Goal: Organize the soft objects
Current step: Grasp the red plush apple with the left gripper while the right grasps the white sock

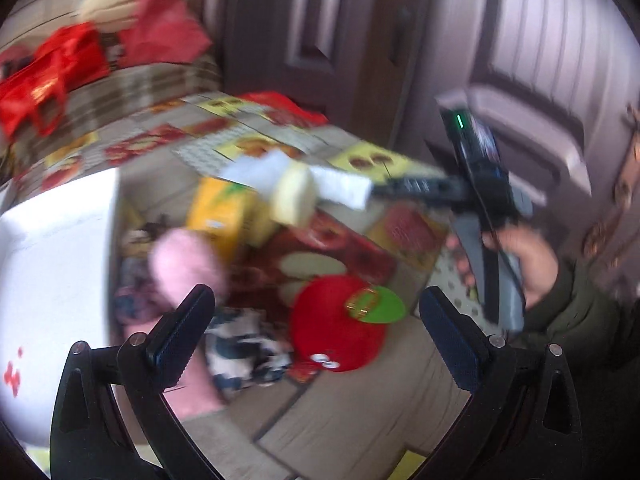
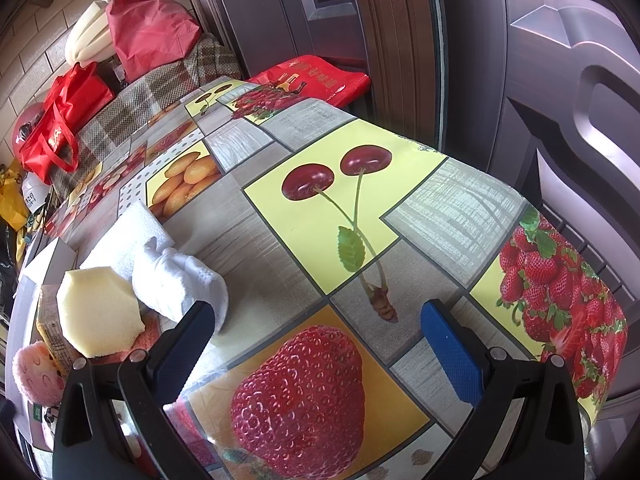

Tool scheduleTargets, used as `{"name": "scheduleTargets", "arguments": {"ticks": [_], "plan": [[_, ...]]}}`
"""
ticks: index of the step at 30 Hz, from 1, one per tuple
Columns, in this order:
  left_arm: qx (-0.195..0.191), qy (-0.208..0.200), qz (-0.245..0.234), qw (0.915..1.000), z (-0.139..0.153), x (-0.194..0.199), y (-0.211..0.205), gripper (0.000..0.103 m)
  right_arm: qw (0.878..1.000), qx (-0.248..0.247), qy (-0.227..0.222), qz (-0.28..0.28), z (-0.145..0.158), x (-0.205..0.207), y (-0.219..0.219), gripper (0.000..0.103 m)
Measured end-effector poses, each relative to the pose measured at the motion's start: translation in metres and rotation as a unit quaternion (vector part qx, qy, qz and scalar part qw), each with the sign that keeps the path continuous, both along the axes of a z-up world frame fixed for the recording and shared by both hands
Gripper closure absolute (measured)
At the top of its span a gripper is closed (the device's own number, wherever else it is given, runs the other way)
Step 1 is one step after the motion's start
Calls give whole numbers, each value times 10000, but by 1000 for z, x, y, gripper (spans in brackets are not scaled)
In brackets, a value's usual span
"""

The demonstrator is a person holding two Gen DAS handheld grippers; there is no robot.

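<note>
My left gripper point(image 1: 320, 332) is open, and its view is blurred. Just beyond and between its fingers lies a red apple plush point(image 1: 336, 328) with a green leaf. A pink plush point(image 1: 188, 264) sits by the left finger, beside a black-and-white soft item point(image 1: 244, 344). My right gripper point(image 2: 320, 348) is open over the fruit-print table point(image 2: 280, 248), holding nothing. A rolled white cloth point(image 2: 180, 284) lies just off its left finger. Further left are a yellow sponge point(image 2: 96, 312), a white foam sheet point(image 2: 124, 236) and the pink plush point(image 2: 34, 372).
A yellow carton point(image 2: 50, 328) stands behind the sponge. A white container point(image 1: 52, 280) fills the left side. Red bags point(image 2: 64, 120) and a cream cushion point(image 2: 88, 40) are piled on a plaid surface at the back. A dark door point(image 2: 560, 80) runs along the table's right edge. A hand point(image 1: 520, 256) holds the right tool.
</note>
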State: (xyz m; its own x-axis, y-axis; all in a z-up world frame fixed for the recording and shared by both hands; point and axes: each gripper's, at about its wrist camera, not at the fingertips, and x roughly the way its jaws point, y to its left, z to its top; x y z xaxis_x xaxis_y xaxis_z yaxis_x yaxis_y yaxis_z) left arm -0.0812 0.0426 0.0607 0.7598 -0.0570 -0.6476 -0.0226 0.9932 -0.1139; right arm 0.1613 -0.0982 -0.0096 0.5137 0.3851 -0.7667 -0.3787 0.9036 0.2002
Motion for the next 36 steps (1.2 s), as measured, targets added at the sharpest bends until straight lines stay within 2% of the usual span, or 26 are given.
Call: {"name": "scheduleTargets", "arguments": {"ticks": [2,5,7,8,9,11,12,14,15,17,19,21,22,23,24,25,28,31,33,36], "plan": [[295,322,-192,9989,-15,20,-16,1,10000,13,-3,6,0,0,0,0],[322,618,-367,9969,-33,29,-22,8,9998,197,-25,74,2,-1,-4,0],[383,716,-470,9956,-40,31,-26,16,9970,663,-79,384,6,-4,-9,0],[425,739,-494,9951,-41,30,-27,17,9948,818,-150,590,9,-6,-9,0],[458,738,-488,9950,-42,30,-29,17,9909,812,-419,984,17,-11,-4,0],[402,710,-484,9955,-41,29,-27,17,9818,560,-958,1544,28,-20,8,0],[339,686,-480,9959,-41,28,-25,17,9715,313,-1301,1956,34,-25,18,0],[253,665,-479,9963,-40,28,-22,17,9534,-241,-1620,2533,32,-31,38,0],[241,665,-480,9963,-40,29,-22,17,9444,-553,-1591,2825,24,-30,51,0],[248,669,-482,9963,-40,30,-24,20,9349,-859,-1536,3081,12,-26,68,0],[245,700,-450,9962,-41,31,-23,31,9281,-1225,-1530,3164,2,-21,82,0],[186,699,-443,9964,-41,31,-22,36,9217,-1408,-1638,3222,-1,-22,93,0],[147,685,-448,9965,-41,30,-21,36,9193,-1481,-1647,3254,-4,-21,97,3],[130,680,-455,9966,-40,30,-21,37,9168,-1512,-1639,3314,-6,-19,99,19],[123,679,-461,9966,-40,31,-21,38,9157,-1479,-1648,3353,-5,-22,98,33],[143,672,-459,9966,-40,30,-22,39,9147,-1448,-1669,3385,-4,-24,99,59],[213,614,-524,9965,-39,30,-25,43,9189,-1379,-1636,3314,-2,-24,92,59],[415,376,-554,9969,-34,23,-31,44,9309,-1151,-1660,3045,6,-26,71,60],[524,150,-548,9970,-28,18,-34,44,9394,-902,-1762,2800,15,-28,56,60],[625,-323,-419,9966,-18,7,-34,44,9503,-118,-1912,2455,33,-35,31,60]]}}
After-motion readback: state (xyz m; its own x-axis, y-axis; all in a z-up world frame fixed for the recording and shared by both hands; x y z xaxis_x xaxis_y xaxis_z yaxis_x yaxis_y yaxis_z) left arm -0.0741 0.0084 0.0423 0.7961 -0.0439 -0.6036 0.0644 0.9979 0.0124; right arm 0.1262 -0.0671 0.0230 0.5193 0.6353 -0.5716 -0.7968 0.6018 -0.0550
